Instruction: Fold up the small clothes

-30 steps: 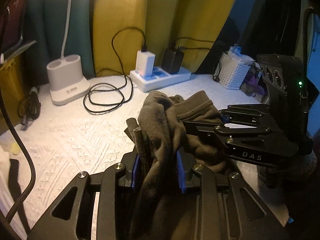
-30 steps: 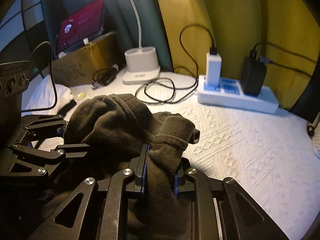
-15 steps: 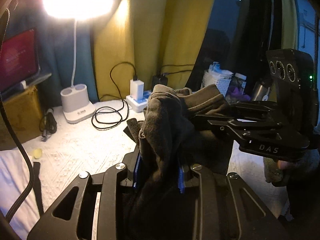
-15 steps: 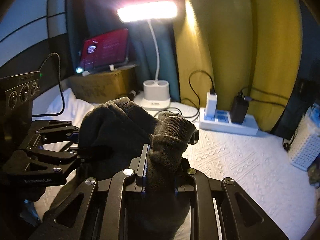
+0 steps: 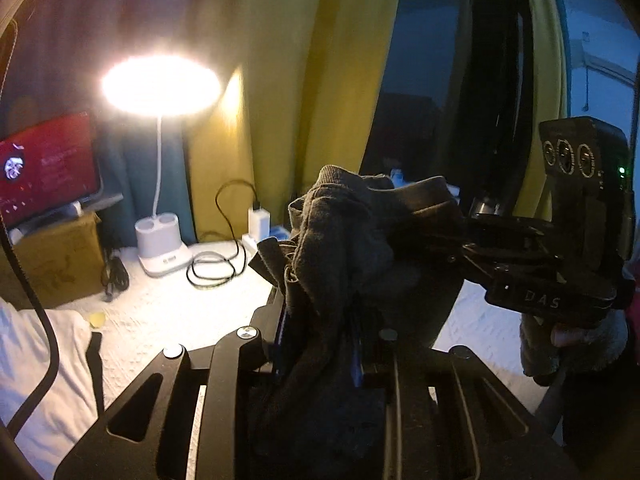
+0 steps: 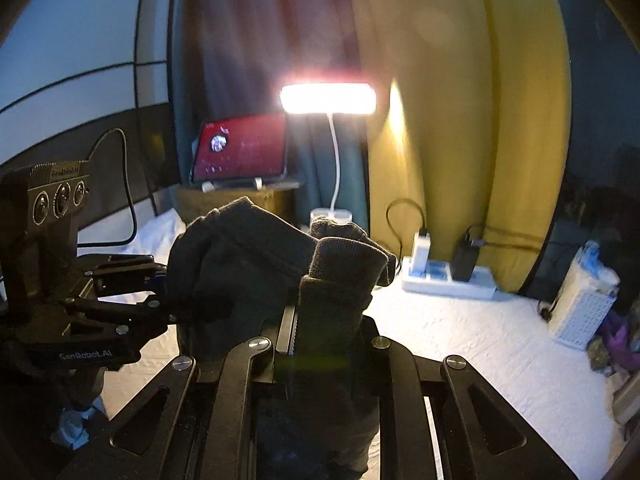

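Note:
A dark brown-grey small garment (image 5: 340, 240) hangs bunched in the air above the white textured cloth (image 5: 168, 312), held between both grippers. In the left wrist view my left gripper (image 5: 318, 312) has a thick fold of it between its blue pads, and its jaws are closing on the cloth. My right gripper (image 5: 456, 252) reaches in from the right, its tips buried in the fabric. In the right wrist view the right gripper (image 6: 324, 312) is shut on a ribbed cuff of the garment (image 6: 248, 256). The left gripper (image 6: 162, 292) grips the garment's left side.
A lit desk lamp (image 5: 160, 84) on a white base (image 5: 162, 248) stands at the back, by a red-screened tablet (image 6: 240, 148) on a cardboard box (image 5: 56, 256). A power strip with chargers (image 6: 448, 280), looped cables (image 5: 216, 268) and a white basket (image 6: 580, 308) line the yellow curtain.
Both grippers have risen with the garment, lifting it off the white cloth. The views have tilted up, so the lamp head and tablet now show.

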The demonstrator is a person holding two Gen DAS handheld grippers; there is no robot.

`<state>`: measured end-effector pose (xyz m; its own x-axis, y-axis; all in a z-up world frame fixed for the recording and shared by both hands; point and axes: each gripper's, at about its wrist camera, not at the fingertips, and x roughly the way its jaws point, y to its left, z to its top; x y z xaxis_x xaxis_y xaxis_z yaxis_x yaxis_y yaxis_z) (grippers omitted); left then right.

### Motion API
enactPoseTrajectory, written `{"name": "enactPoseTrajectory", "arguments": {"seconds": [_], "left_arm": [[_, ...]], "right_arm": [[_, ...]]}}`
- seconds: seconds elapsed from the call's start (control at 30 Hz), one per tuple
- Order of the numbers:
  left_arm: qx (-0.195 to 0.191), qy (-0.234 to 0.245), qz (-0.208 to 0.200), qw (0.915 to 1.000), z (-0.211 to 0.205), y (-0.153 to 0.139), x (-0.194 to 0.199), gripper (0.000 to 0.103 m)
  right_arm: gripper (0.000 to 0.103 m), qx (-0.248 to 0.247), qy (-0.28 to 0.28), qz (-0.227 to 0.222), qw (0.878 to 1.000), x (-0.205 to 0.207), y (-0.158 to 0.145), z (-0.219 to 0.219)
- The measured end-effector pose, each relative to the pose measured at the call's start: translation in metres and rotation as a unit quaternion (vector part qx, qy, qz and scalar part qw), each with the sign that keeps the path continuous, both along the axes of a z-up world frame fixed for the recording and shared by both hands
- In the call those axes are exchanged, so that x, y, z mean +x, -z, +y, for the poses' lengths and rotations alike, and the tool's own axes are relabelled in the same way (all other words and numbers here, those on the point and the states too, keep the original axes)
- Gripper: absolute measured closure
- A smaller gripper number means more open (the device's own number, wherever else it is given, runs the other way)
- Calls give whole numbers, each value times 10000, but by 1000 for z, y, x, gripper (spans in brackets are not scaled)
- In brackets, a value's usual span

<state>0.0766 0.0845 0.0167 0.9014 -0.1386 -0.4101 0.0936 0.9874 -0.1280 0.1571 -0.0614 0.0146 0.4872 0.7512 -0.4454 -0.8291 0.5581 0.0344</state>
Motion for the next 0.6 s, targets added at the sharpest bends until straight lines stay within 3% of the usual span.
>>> {"name": "enactPoseTrajectory", "arguments": {"seconds": [0.53,0.6], "left_arm": [[177,-170,-946,9952,0,-62,-81,81],[220,-222,-1026,9942,2,-68,-88,83]], "right_arm": [[90,571,-348,-1130,9913,-94,-79,-15],[94,597,-441,-1231,9896,-103,-85,-11]]}}
